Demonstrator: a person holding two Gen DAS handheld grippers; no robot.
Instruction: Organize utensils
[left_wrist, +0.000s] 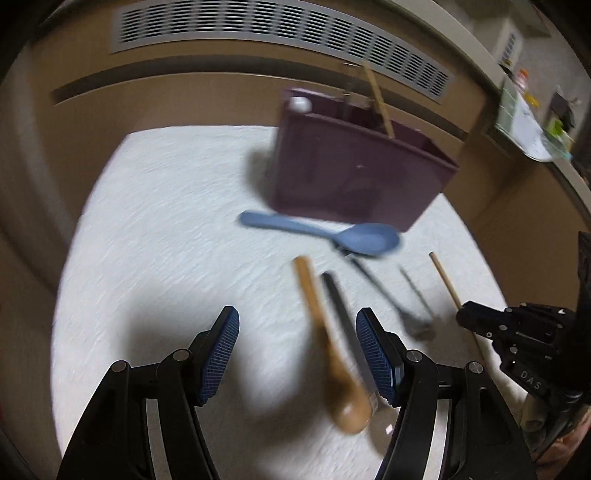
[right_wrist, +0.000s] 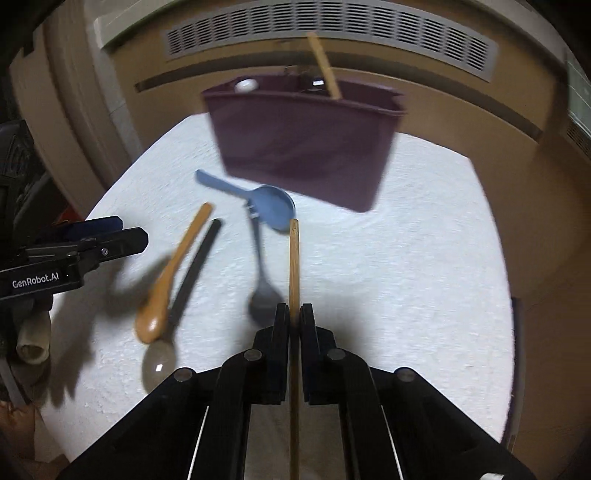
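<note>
Utensils are spread on the white table ahead of both tools, and some are already stood in the purple holder at the far side. A wooden stick and something white and round can be seen poking out of its top.

One wooden chopstick is pinched tight in the right tool. It is held along the tool, with its far end pointed toward the holder, likely so it can be dropped in end first. In the left view, the right tool is seen off to the right with the same chopstick in it.

The left tool is spread wide and nothing is held in it. It is hung just above the table. Between its fingers, nearer the right one, the wooden spoon is seen, with a dark-handled utensil just beside it. The spoon looks like the next thing to be picked up, which may be why the tool is kept wide.

Farther ahead, a blue spoon is laid across, just in front of the holder. A grey metal spoon is laid just left of the right tool's tip, and a fork seems to be touching the blue spoon, though the blur makes that hard to tell.

Most of the utensils are not yet put away.
</note>
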